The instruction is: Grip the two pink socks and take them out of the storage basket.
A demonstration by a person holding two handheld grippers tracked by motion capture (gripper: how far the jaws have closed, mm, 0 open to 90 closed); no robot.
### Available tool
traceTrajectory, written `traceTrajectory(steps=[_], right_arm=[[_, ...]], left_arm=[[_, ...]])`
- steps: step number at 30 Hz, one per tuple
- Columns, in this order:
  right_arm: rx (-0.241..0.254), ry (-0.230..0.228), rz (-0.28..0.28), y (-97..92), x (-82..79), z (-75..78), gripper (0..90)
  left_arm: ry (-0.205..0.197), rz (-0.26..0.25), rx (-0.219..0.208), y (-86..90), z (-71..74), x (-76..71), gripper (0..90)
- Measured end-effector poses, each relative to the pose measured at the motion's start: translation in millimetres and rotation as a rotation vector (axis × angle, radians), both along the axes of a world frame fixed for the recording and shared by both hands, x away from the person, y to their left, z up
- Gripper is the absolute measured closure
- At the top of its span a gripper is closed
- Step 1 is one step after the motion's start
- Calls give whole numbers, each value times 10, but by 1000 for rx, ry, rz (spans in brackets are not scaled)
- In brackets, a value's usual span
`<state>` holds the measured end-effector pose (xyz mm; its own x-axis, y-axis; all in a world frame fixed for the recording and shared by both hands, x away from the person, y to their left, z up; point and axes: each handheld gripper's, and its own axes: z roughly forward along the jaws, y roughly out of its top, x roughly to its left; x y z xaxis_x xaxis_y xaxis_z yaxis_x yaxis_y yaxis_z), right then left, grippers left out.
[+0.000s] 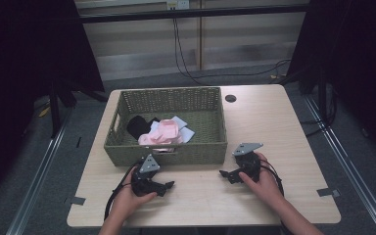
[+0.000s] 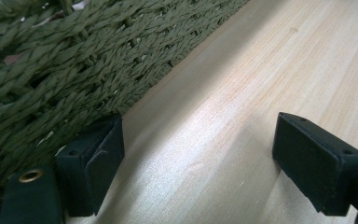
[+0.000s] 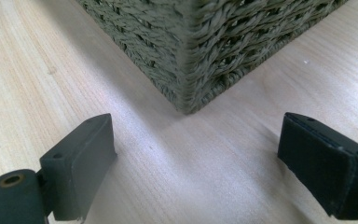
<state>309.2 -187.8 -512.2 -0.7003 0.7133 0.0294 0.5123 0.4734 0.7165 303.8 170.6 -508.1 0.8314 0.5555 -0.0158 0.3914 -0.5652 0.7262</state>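
A green woven basket (image 1: 210, 147) stands on the light wooden table (image 1: 264, 117) and holds pink (image 1: 164, 133), black (image 1: 138, 125) and pale blue (image 1: 185, 130) cloths. My left gripper (image 1: 169, 186) rests on the table just in front of the basket's near wall (image 2: 65, 60), jaws wide apart with bare wood between them. My right gripper (image 1: 223, 174) lies at the basket's near right corner (image 3: 191, 56), also open and empty. A hand holds each gripper.
A round cable hole (image 1: 230, 98) sits at the table's far side right of the basket. Tape marks (image 1: 327, 192) lie at the front corners. Dark curtains and cables stand beyond the table.
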Motion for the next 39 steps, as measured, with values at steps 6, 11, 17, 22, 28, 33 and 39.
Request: traceTrajectory(steps=[6,11,17,22,28,33,39], right_arm=[[0,-1,1,0,1,0,102],[0,0,0,0,1,0,102],[2,-1,0,0,1,-1,102],[2,0,0,0,1,-1,102],[2,-2,1,0,1,-2,102],[2,-1,0,0,1,-1,102],[2,-1,0,0,1,-1,102]], left_arm=[[2,13,-7,-5,0,-11,179],[52,36,-23,28,46,6,252],[100,52,-11,52,184,49,254],[112,39,5,39,304,76,256],[127,-3,37,-6,443,99,254],[149,-13,30,-12,578,127,252],[159,-32,38,4,792,175,252]])
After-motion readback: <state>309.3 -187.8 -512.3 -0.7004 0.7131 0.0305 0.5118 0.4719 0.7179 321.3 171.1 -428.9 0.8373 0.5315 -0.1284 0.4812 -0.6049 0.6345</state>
